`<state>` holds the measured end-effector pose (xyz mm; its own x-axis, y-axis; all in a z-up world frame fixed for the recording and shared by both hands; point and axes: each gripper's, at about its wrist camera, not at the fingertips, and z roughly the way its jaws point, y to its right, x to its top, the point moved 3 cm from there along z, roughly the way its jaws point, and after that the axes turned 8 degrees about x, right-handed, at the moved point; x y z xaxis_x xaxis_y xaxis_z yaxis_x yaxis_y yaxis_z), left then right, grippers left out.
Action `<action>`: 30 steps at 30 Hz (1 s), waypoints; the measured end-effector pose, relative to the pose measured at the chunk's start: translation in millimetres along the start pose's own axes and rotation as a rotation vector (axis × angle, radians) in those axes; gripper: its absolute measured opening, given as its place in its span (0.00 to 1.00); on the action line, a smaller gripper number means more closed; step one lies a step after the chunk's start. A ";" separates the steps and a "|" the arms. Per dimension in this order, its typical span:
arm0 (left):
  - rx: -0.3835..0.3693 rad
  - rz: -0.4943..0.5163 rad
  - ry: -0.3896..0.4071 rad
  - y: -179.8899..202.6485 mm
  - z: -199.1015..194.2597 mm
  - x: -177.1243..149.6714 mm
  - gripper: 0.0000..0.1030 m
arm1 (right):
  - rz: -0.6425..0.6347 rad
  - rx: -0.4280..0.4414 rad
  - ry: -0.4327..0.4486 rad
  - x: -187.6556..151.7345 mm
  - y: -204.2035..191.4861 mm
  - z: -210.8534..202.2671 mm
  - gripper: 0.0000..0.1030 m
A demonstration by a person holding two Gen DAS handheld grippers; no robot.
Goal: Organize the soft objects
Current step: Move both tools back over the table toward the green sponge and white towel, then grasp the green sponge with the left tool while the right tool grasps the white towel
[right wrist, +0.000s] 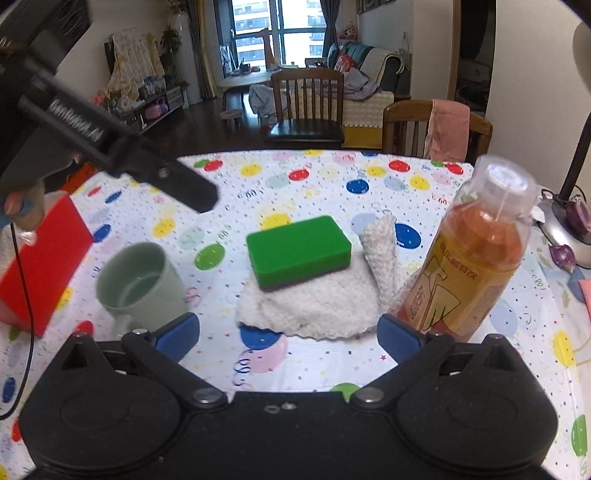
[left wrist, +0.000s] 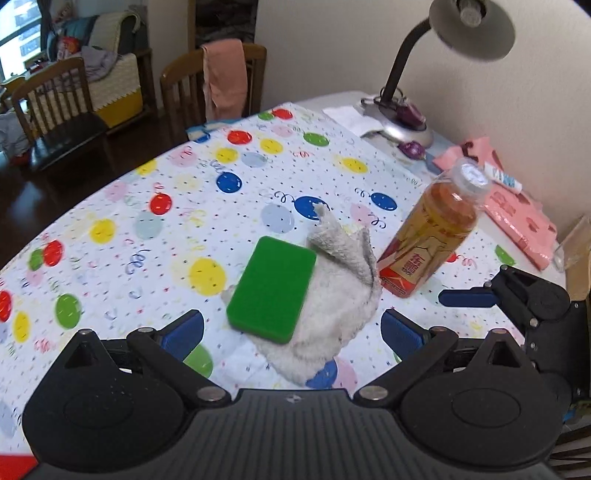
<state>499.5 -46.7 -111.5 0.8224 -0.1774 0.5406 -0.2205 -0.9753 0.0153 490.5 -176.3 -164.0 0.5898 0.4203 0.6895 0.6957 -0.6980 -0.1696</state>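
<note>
While flat, green sponge [right wrist: 298,250], white cloth [right wrist: 317,302]

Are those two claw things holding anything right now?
No. The left gripper and right gripper are both open and empty, above the sponge on the cloth.

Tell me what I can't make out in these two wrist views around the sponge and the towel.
- Towel under the green sponge: covered in both views.
- Bottle label: blurred in the right wrist view, too small in the left.
- Red box: cut off by the right view's left edge.
- Mug handle: partly behind the right gripper.
- Lamp top: cut off in the left view.
</note>
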 end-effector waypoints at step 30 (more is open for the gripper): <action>0.034 0.092 -0.209 7.7 149.1 25.5 1.00 | -0.016 -0.110 -0.025 -8.5 15.5 93.9 0.94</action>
<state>597.0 -78.4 -223.0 0.8911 -0.2858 0.3524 -0.2845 -0.9570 -0.0567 534.8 -136.3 -238.6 0.5900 0.4456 0.6733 0.6569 -0.7498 -0.0795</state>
